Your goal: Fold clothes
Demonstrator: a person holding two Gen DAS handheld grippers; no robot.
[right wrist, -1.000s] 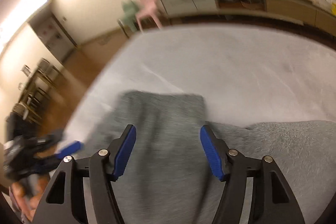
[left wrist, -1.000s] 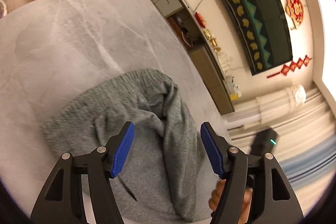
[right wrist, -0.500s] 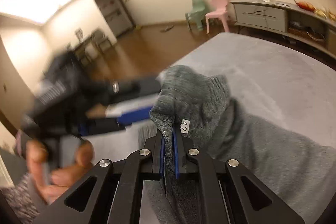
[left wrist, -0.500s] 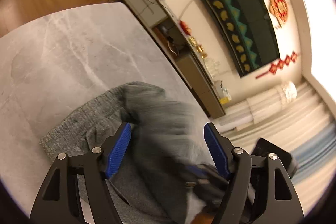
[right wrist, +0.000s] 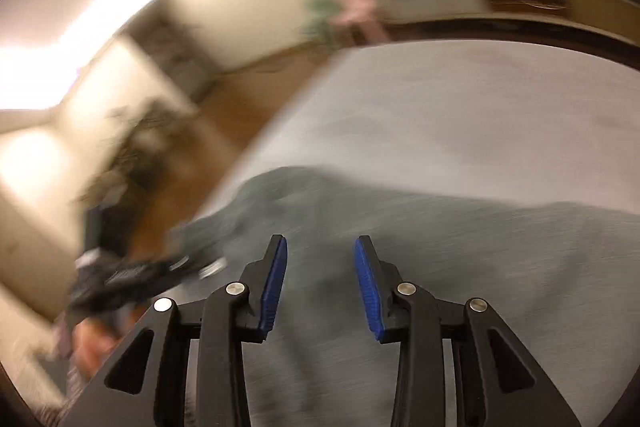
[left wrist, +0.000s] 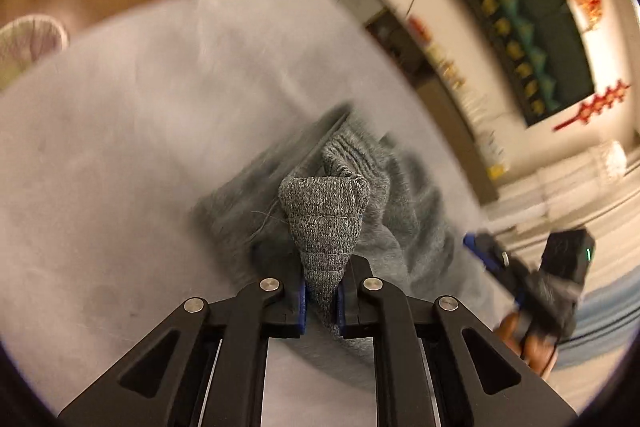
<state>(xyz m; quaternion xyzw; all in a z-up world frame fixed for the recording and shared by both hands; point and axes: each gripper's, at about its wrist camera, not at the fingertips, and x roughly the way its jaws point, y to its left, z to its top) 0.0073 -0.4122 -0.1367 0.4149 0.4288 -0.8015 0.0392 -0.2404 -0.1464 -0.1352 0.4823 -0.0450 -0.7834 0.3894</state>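
A grey knit garment (left wrist: 404, 211) lies bunched on the pale grey table (left wrist: 140, 131). My left gripper (left wrist: 322, 301) is shut on a folded corner of the grey garment, which stands up between the blue pads. In the right wrist view the same garment (right wrist: 460, 247) spreads under my right gripper (right wrist: 320, 283), whose jaws are opening with nothing pressed between the blue pads; the cloth lies below them. The right gripper also shows blurred at the right edge (left wrist: 532, 275) of the left wrist view, held by a hand. The left gripper appears blurred at the left (right wrist: 132, 275) of the right wrist view.
The table edge (right wrist: 280, 115) runs diagonally, with wooden floor (right wrist: 248, 95) beyond it. A low cabinet (left wrist: 432, 67) and a dark wall screen (left wrist: 520, 19) stand along the far wall. Pink and green small chairs (right wrist: 344, 7) sit on the floor. Both views are motion-blurred.
My left gripper went from open above the garment to shut on a corner of it. My right gripper let go of the corner it pinched and now stands apart over the cloth.
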